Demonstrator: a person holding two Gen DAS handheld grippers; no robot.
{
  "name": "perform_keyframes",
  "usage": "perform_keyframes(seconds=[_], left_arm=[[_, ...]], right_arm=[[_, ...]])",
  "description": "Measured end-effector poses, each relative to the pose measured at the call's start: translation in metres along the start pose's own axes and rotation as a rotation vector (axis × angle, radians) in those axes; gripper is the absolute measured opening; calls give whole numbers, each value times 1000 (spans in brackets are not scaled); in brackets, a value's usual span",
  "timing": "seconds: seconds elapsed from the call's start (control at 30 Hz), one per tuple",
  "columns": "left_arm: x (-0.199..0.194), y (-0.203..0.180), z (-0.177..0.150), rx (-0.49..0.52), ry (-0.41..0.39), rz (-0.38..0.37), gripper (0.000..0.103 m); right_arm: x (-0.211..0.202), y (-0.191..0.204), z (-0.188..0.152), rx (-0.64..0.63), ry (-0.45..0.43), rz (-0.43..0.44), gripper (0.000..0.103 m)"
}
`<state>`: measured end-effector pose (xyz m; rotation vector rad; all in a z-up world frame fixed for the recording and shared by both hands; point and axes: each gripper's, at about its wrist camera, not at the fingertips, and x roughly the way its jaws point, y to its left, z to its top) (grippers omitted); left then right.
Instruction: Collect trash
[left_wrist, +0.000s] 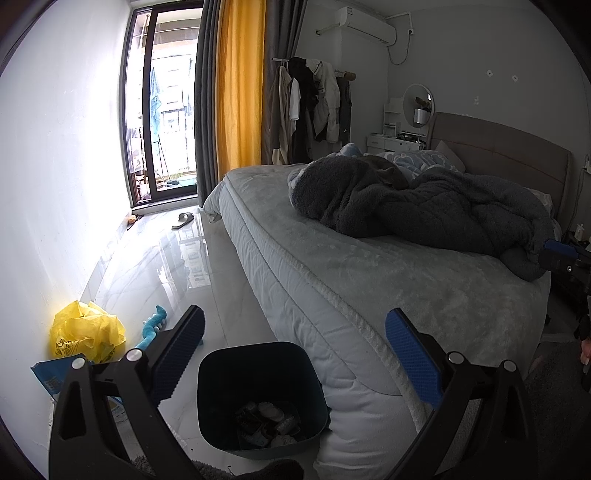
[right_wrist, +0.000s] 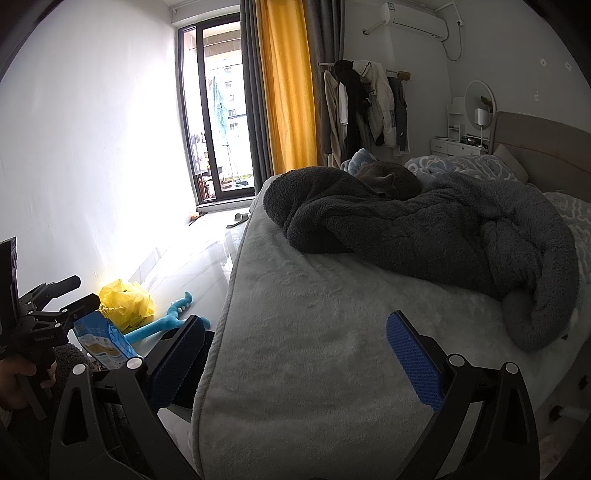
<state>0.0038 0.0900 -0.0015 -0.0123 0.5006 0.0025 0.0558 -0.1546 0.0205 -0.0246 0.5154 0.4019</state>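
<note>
A dark bin (left_wrist: 229, 373) stands on the floor against the bed's corner, with several bits of trash (left_wrist: 269, 421) in its bottom. My left gripper (left_wrist: 299, 354) hangs open above it, nothing between its blue pads. By the wall to the left lie a crumpled yellow plastic bag (left_wrist: 86, 332) and a blue carton (left_wrist: 51, 376). My right gripper (right_wrist: 297, 362) is open and empty over the bed's corner. Its view shows the yellow bag (right_wrist: 125, 299), the carton (right_wrist: 103, 339) and the left gripper (right_wrist: 83, 291), held by a hand.
A blue plush toy (left_wrist: 155, 325) lies on the glossy floor beside the bag. The bed (right_wrist: 314, 314) carries a dark fleece blanket (right_wrist: 424, 236) and a curled-up cat (right_wrist: 391, 181). A slipper (left_wrist: 183, 220) lies near the balcony door. A white wall runs along the left.
</note>
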Motion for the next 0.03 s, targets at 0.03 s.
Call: perform_keyframes(seconds=[0.03], left_arm=[[0,0,0,1,0,0,100]], right_arm=[[0,0,0,1,0,0,100]])
